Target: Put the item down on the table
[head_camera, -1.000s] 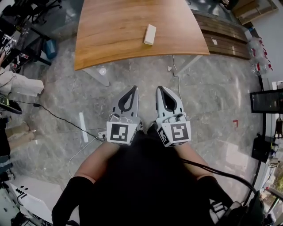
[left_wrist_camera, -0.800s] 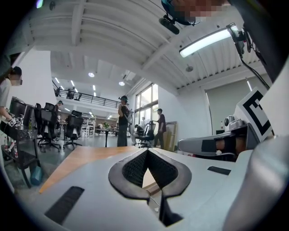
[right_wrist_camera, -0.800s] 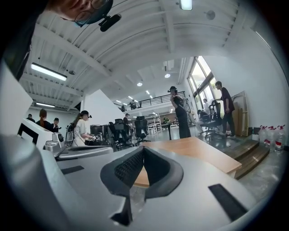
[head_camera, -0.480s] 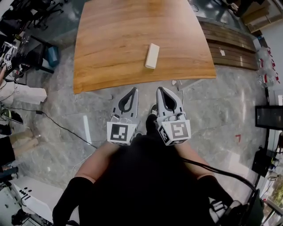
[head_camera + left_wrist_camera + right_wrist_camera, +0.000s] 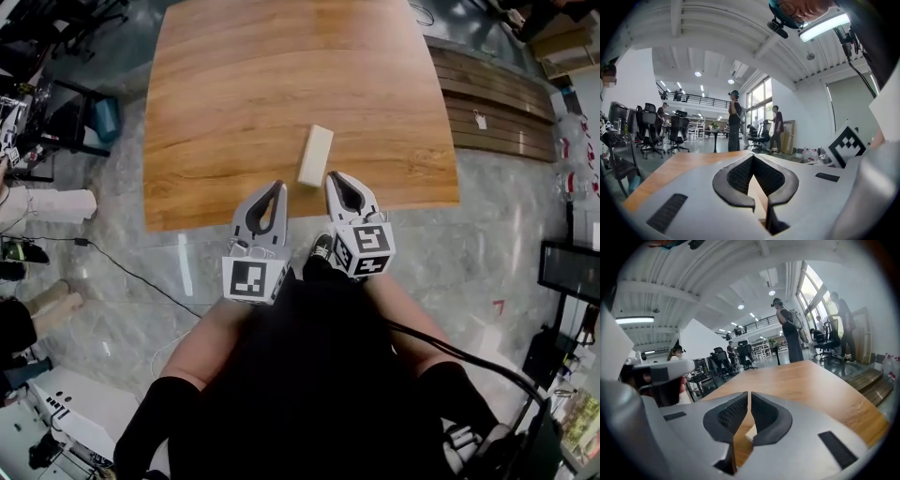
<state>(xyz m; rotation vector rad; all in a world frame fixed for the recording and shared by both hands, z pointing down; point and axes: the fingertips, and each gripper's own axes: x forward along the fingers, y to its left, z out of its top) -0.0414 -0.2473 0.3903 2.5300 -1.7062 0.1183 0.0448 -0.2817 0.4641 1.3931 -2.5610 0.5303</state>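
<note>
White oblong block (image 5: 315,155): lies flat on wooden table (image 5: 234,94), near its front edge, unheld. Left gripper (image 5: 277,187) and right gripper (image 5: 334,178): jaws together, empty, tips over that edge.

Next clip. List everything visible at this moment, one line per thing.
table: one, brown wood, ahead of the person
block: one, white, lying on the table near its near edge
floor: grey stone, all around
wooden slats: one set, dark brown, right of the table
cable: one, black, on the floor at left
chairs: several, black, beyond the table
people: several, beyond the table
left tool: grey, jaws together, empty
right tool: grey, jaws together, empty, beside the block
</note>
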